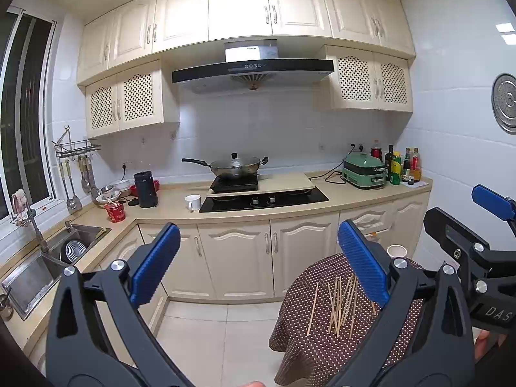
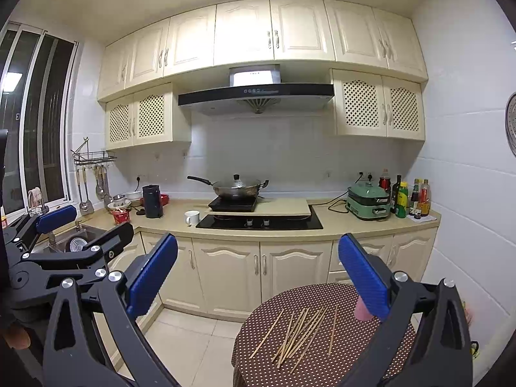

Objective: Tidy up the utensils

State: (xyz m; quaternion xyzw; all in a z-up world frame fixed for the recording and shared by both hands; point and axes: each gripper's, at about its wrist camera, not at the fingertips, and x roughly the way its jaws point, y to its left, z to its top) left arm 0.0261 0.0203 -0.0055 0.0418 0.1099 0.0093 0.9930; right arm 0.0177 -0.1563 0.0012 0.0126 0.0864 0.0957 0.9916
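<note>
The thin pale wooden chopsticks (image 2: 298, 335) look matt and unvarnished, lying on a brown cloth tablecloth with white dots (image 2: 322, 364) that drapes softly. The left gripper (image 1: 258, 267) and the right gripper (image 2: 258, 274) have matt black plastic arms with shiny metal bolts, and their blue finger pads (image 1: 361, 261) look ribbed and rubbery. The small pale cup (image 1: 397, 251) looks like paper. The round metal wok (image 2: 238, 188) is dull steel under a glass lid. The black cooktop (image 2: 258, 222) is glossy. The cream cabinet doors (image 2: 225, 274) have a smooth satin finish.
</note>
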